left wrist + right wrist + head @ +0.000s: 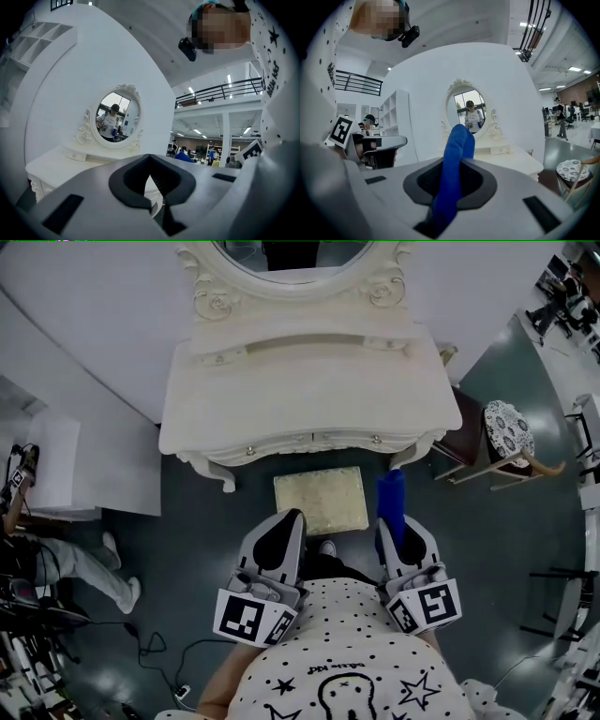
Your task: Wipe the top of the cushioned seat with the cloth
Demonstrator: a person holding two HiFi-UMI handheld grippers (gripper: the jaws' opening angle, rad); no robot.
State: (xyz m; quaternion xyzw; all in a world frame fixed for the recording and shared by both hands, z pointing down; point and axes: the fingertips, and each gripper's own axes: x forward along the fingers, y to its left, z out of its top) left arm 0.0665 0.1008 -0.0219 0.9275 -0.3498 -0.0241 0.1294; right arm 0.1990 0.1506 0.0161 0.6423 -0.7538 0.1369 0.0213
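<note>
The right gripper (398,531) pinches the cloth (391,495) upright (ready for wiping) right of the cushioned seat (321,502); the left gripper (284,526), jaws together, is empty.

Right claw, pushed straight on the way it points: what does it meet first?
Probably the white dressing table, at its front edge, blue cloth leading; the cushioned seat lies lower and leftward. Depth unclear.

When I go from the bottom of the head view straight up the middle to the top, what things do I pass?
Dotted shirt → cushioned seat → white dressing table → oval mirror.
</note>
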